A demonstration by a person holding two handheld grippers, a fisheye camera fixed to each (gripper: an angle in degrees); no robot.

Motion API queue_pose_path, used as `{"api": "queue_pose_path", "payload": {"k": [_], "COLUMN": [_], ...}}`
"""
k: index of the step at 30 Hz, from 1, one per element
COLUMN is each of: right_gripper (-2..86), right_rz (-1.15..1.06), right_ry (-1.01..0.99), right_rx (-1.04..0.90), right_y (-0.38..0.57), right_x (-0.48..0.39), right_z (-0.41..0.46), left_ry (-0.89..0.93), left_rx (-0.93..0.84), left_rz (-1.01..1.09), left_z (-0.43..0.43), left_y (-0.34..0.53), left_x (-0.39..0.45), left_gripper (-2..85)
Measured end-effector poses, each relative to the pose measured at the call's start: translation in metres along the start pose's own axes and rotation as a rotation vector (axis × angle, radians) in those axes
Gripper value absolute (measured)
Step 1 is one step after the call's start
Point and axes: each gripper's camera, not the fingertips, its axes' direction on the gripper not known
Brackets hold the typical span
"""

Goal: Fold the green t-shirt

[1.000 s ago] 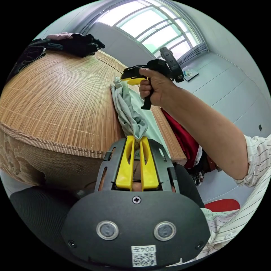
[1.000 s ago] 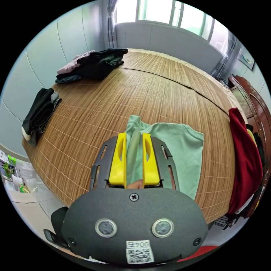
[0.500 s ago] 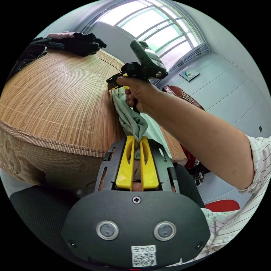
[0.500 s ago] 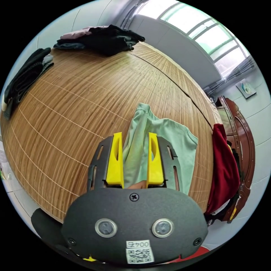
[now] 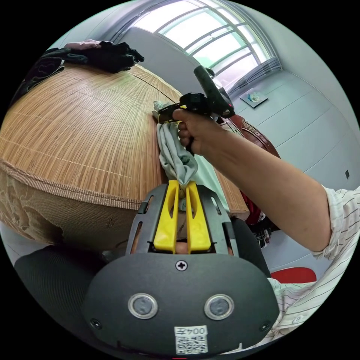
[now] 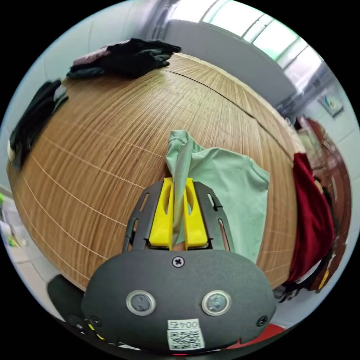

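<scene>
Your left tongs sit low in the middle of the left gripper view, both yellow jaws clamped on a bunched fold of the green t-shirt. From there the cloth runs up the frame as a twisted rope to your right tongs, held in your hand just above the middle of that view, where they meet the far end of the bunch.

In the right gripper view your right tongs are pressed together on a raised ridge of the t-shirt, which passes between the jaws. The rest of the shirt lies flat on the bamboo mat to the right of the jaws, a sleeve edge reaching towards the middle right of the frame.

A red garment hangs over the mat's edge at the right. Dark clothes are piled at the upper left, with another dark bundle at the left edge.
</scene>
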Motion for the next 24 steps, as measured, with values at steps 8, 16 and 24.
{"api": "queue_pose_path", "payload": {"k": [8,16,24], "right_gripper": [3.9,4.0,4.0], "right_rz": [0.346,0.274,0.173], "right_ry": [-0.350,-0.374,-0.430], "right_rx": [-0.048,-0.044,-0.010], "right_y": [-0.027,-0.079,-0.133], "right_x": [0.072,0.010,-0.089], "right_z": [0.009,0.005,-0.021], "left_ry": [0.010,0.008,-0.052], "left_rx": [0.002,0.059,0.156], "left_rz": [-0.113,-0.200,-0.257], "left_z": [-0.045,-0.110,-0.190], "left_y": [-0.042,-0.073,-0.094], "left_x": [-0.050,-0.120,-0.195], "left_gripper": [3.1,3.1,3.1]}}
